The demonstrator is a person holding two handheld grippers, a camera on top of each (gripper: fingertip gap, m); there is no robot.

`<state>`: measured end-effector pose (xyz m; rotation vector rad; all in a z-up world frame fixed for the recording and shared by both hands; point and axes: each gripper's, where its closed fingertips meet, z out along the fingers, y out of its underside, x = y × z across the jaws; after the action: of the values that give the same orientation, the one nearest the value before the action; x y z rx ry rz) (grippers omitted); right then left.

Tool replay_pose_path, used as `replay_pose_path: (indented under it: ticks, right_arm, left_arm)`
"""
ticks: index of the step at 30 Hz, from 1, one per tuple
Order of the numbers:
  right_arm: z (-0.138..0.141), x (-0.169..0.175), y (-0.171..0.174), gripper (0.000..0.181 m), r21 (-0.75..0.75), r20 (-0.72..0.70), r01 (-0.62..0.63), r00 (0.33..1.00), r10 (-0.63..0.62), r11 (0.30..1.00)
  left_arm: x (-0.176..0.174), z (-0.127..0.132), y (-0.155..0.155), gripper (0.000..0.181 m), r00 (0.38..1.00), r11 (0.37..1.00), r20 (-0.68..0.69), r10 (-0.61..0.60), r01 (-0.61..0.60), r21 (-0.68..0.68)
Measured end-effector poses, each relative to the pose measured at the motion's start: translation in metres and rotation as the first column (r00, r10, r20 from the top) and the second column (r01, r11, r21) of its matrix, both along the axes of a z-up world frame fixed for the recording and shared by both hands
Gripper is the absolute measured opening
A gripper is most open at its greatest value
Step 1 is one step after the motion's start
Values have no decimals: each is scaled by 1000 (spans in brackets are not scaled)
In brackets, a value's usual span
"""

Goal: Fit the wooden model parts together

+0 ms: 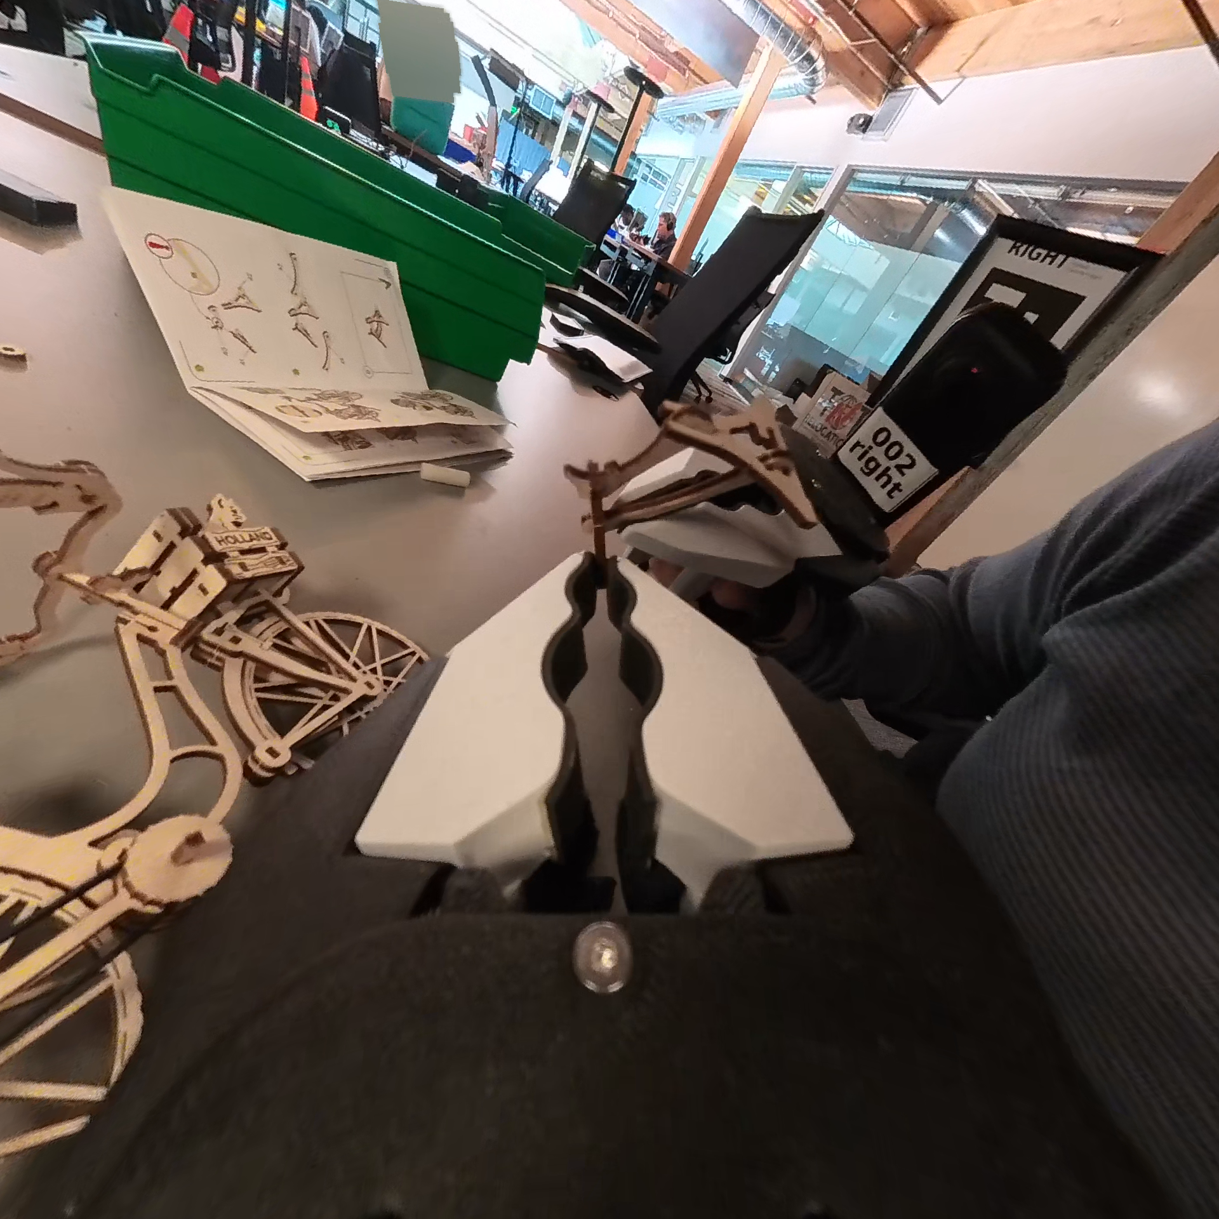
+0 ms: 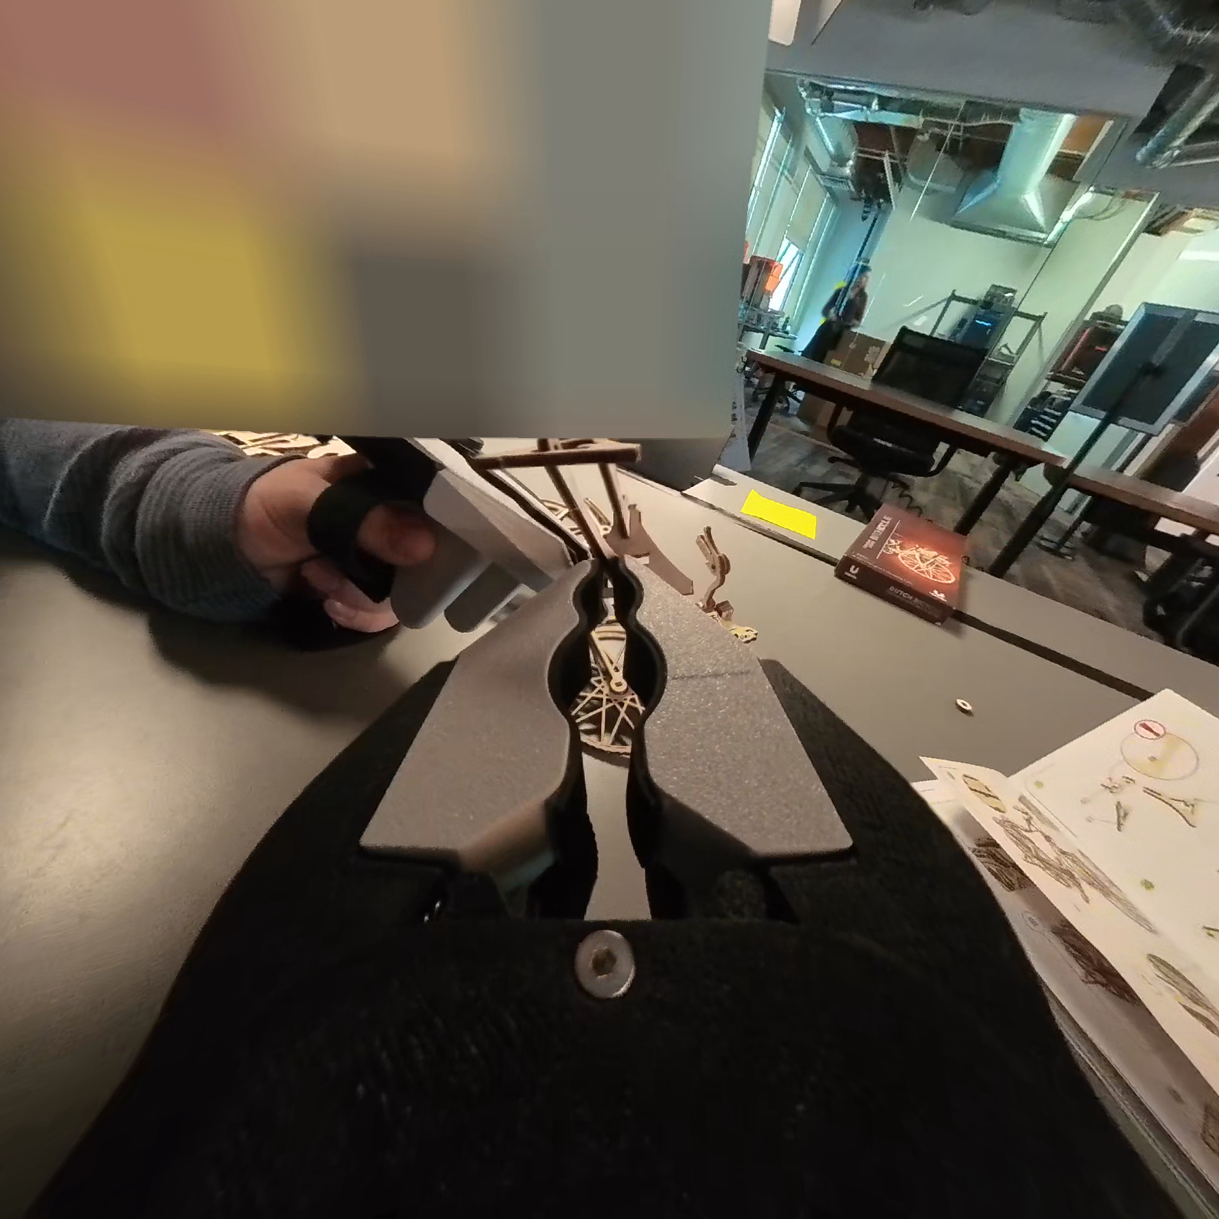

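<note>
A small wooden handlebar-like part (image 1: 686,432) is held in the air between both grippers. My left gripper (image 1: 601,568) is shut on its thin lower stem. My right gripper (image 1: 633,511) comes in from the right and clamps the part's longer arms. In the right wrist view, my right gripper (image 2: 603,566) is shut on two thin sticks that lead up to a crossbar (image 2: 567,455). The left gripper (image 2: 521,574) sits just left of it, held by a hand (image 2: 297,528). The wooden bicycle model (image 1: 264,633) lies flat on the table at the left, and its wheel (image 2: 607,716) shows through the finger gap.
An open instruction booklet (image 1: 283,343) (image 2: 1088,824) lies on the grey table (image 1: 462,528). Green bins (image 1: 316,191) stand behind it. A dark kit box (image 2: 904,561), a yellow note (image 2: 778,511), loose wooden pieces (image 2: 716,574) and a small ring (image 2: 964,704) lie farther off. A sleeved arm (image 1: 1055,659) is on the right. My two grippers' fingertips are within a few centimetres of each other.
</note>
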<state>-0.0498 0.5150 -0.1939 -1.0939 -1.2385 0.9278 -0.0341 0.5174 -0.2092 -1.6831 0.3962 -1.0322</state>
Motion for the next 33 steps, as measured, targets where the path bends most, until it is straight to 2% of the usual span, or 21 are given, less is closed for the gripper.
replay_pose_path:
  ticks: [5, 12, 18, 22, 24, 28, 31, 33]
  right_arm:
    - [-3, 1, -1, 0, 52, 27, -1, 1000, -1, 999]
    - [3, 2, -5, 1, 186, 1, 31, 1000, -31, 982]
    - [5, 5, -9, 8, 180, -15, -2, 1000, 5, 984]
    - [15, 16, -5, 15, 85, -88, -38, 995, 45, 996]
    - [24, 22, -1, 0, -21, -148, -97, 985, 93, 995]
    - [47, 24, -5, 0, -241, -267, -310, 932, 244, 920]
    - [61, 22, -18, 0, -261, -299, -422, 890, 343, 868]
    - [52, 15, -29, 0, -264, -240, -440, 892, 384, 858]
  left_arm:
    - [2, -2, -1, 1, 999, 1000, -33, 3, -3, 5]
    - [3, 2, -4, 1, 999, 999, 15, -40, 40, 8]
    - [3, 8, -6, 1, 997, 998, 52, -60, 58, 39]
    - [-3, 20, -7, 1, 990, 992, 119, -68, 55, 110]
    - [-4, 25, -8, 1, 990, 986, 119, -77, 58, 155]
    - [3, 28, -15, 1, 997, 956, 0, -81, 77, 284]
    - [5, 29, -18, 2, 997, 937, -36, -69, 77, 340]
    - [5, 31, -18, 2, 997, 935, -29, -70, 76, 346]
